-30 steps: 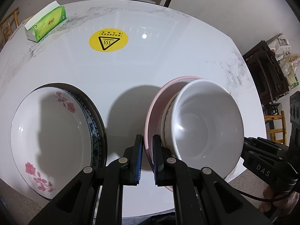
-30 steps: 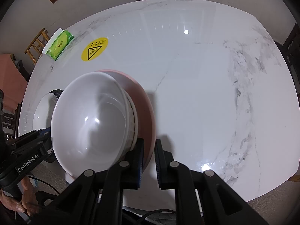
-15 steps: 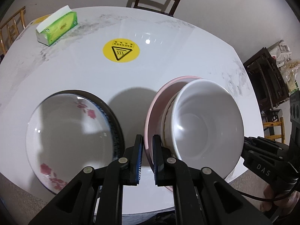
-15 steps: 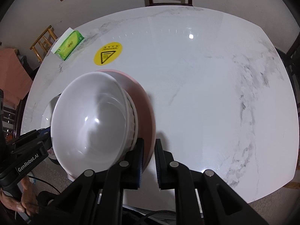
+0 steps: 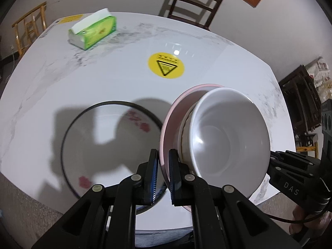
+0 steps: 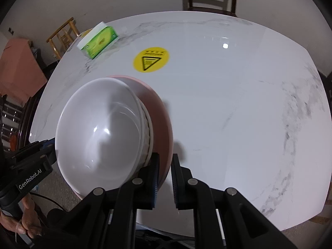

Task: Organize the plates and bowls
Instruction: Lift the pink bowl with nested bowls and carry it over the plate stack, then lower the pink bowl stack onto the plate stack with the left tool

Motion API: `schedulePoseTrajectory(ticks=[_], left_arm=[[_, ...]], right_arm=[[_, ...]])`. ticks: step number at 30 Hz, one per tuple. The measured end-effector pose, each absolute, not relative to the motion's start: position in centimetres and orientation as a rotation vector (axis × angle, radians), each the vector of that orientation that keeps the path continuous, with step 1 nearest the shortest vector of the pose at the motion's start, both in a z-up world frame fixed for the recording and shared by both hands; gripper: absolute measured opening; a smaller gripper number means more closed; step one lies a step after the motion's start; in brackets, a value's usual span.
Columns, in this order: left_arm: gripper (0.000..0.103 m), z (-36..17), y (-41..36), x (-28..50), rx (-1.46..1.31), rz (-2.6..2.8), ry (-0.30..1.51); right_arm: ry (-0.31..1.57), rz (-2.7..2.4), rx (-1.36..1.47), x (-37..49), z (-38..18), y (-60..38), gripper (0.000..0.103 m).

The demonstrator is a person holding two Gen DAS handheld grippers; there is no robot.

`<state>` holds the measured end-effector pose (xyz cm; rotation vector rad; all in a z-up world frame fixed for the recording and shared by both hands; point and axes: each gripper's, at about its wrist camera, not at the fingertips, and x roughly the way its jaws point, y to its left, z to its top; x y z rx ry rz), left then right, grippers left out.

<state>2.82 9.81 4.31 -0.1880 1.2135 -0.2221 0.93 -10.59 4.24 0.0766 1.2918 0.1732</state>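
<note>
both hand-held grippers are pinching the same pink plate (image 5: 176, 112) by opposite edges, left hand-held gripper (image 5: 163, 172) and right hand-held gripper (image 6: 165, 176) each clamping tight on its rim. a white bowl (image 5: 226, 139) is sitting on the plate with another bowl under it, all hanging above the table (image 5: 103, 78). a flowered plate (image 5: 99, 141) is lying on the table just left, a green tissue box (image 5: 93, 31) far back.

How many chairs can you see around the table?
2. A dark wooden chair stands at the far side of the table, and a light wooden chair stands off its far left corner. More may be hidden out of view.
</note>
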Motion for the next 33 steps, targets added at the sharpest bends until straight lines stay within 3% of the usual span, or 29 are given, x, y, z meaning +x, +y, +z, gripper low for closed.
schedulePoseTrajectory(ticks=[33], left_arm=[[0.006,2.8,21.9,0.8,-0.283,-0.070,1.213]], right_arm=[[1.354,0.312,-0.055,2.2,2.6,2.5,0.012]])
